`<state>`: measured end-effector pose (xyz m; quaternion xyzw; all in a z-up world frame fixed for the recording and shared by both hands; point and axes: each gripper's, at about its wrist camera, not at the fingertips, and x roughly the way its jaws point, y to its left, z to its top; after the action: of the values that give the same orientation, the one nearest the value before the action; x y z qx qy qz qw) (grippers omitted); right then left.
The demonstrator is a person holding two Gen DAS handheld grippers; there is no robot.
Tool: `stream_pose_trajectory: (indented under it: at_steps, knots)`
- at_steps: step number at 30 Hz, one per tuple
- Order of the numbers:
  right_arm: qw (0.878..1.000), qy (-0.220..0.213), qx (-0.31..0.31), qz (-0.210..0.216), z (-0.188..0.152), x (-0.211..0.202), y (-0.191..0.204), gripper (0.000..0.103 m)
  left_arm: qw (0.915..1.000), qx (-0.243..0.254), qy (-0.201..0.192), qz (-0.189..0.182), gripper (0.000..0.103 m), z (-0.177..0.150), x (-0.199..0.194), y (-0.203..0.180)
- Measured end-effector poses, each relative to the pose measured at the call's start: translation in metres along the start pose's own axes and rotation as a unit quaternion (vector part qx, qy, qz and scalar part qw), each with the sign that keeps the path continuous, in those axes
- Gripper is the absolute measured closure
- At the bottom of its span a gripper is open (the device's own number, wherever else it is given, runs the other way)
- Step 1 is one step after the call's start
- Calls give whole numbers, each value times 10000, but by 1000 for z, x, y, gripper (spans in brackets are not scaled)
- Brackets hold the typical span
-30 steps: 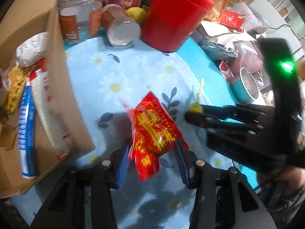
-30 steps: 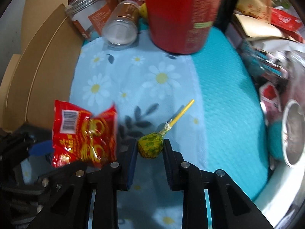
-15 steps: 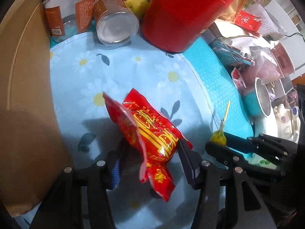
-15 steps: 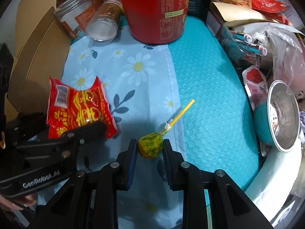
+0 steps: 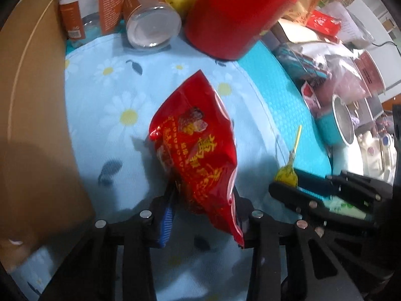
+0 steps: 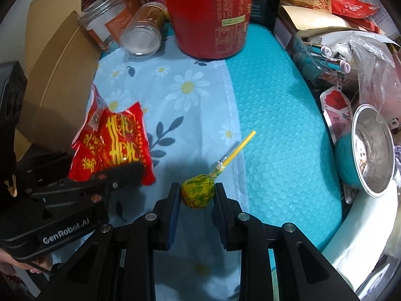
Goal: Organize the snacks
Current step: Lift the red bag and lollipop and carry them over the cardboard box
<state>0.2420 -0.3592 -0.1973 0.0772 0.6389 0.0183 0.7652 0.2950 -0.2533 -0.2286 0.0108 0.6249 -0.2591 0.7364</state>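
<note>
My left gripper (image 5: pixel 203 200) is shut on a red snack packet (image 5: pixel 198 150) with gold print and holds it above the daisy-print cloth (image 5: pixel 112 105). The packet also shows in the right wrist view (image 6: pixel 112 145), with the left gripper (image 6: pixel 120 173) at the left. My right gripper (image 6: pixel 197 195) is shut on a yellow-wrapped lollipop (image 6: pixel 199 193), its yellow stick pointing up and right. The lollipop (image 5: pixel 287 175) and right gripper (image 5: pixel 288 183) show at the right of the left wrist view.
A cardboard box wall (image 5: pixel 32 125) stands on the left. A big red canister (image 5: pixel 238 12), a tipped clear jar (image 5: pixel 150 25) and an upright jar (image 5: pixel 85 5) stand at the back. A steel bowl (image 6: pixel 373 150) and piled packets (image 6: pixel 338 25) crowd the right, past a turquoise mat (image 6: pixel 275 125).
The red packet has turned in my left gripper and now stands more upright. The left gripper shifted right, away from the box opening. The right gripper has risen slightly, still holding the lollipop.
</note>
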Motion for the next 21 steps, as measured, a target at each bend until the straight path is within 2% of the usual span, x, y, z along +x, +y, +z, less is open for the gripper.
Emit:
stream_pose_trajectory:
  at_steps: [11, 21]
  knots:
    - [9983, 16, -400, 433, -42, -19, 48, 77, 9997, 33, 108, 226, 66, -86, -50, 17]
    - [9938, 230, -756, 781, -106, -26, 105, 77, 9990, -118, 75, 431, 66, -164, -93, 36]
